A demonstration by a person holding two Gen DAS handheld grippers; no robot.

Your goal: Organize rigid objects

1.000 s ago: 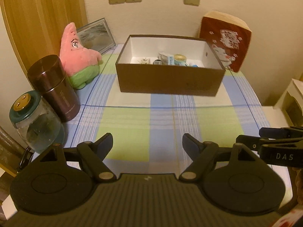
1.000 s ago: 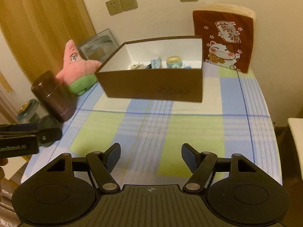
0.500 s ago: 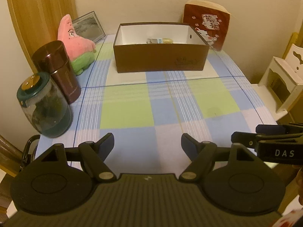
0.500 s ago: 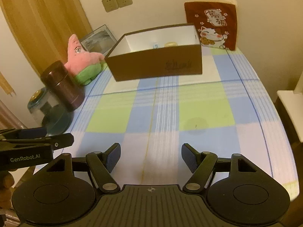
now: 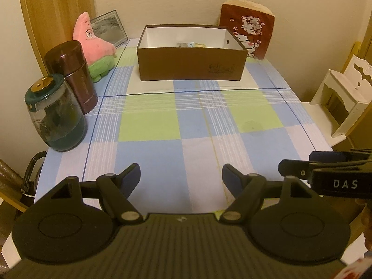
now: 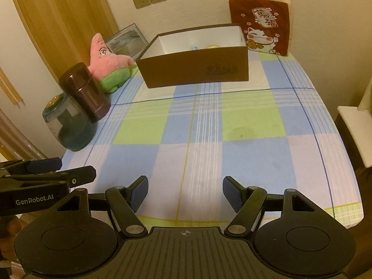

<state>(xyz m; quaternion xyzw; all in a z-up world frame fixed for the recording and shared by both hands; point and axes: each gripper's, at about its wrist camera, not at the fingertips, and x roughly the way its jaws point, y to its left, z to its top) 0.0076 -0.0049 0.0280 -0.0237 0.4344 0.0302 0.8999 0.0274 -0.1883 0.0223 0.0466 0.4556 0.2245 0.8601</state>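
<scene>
Two sets of tongs hover side by side over the near edge of a worktop [image 5: 148, 125] covered in a blue, green and white checked cloth, both tilted downward toward it. The left tongs [image 5: 181, 176] stand apart with nothing between the pads; the right tongs [image 6: 184, 191] likewise stand apart and empty. Each appears at the edge of the other's view.

At the far end of the worktop sits an open brown cardboard box [image 5: 190, 64], its long axis running across the worktop, parallel to the back wall, its open top facing up. A few small items [image 5: 190, 44] lie on its floor against the far wall; what they are cannot be told.

Along the left edge stand a lidded glass jar [image 5: 55, 116], a dark cylindrical canister [image 5: 74, 76] just behind it, and a pink starfish plush [image 5: 93, 46]. A red lucky-cat bag [image 5: 248, 32] leans upright against the wall behind the box's right corner.
</scene>
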